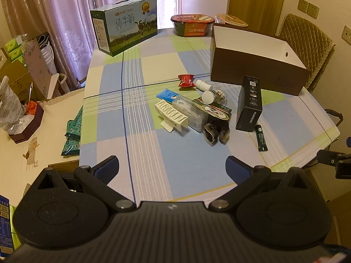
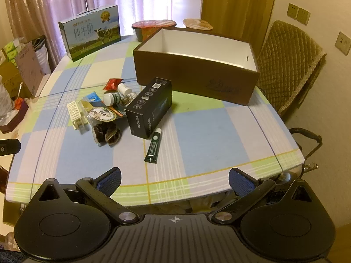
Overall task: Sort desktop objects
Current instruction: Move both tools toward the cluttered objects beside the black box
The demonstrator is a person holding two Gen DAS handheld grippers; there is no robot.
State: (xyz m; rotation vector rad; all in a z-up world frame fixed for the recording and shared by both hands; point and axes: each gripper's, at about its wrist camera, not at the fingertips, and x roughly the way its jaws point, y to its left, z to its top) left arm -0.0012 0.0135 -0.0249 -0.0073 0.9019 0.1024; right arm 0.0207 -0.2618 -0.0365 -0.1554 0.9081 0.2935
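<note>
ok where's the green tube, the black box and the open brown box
green tube (image 2: 153, 148), right wrist view, middle of its body
black box (image 2: 149, 107), right wrist view, its upward-facing side with the row of icons
open brown box (image 2: 195, 80), right wrist view, its brown front wall

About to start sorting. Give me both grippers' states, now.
Left gripper: open, holding nothing, above the checked tablecloth.
Right gripper: open, holding nothing.

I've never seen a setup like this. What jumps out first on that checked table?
A big brown cardboard box, open and apparently empty, sits at the far right. Left of it lies a jumble of small items around a black carton, with a dark green tube nearest. Both grippers, left and right, hover open.
</note>
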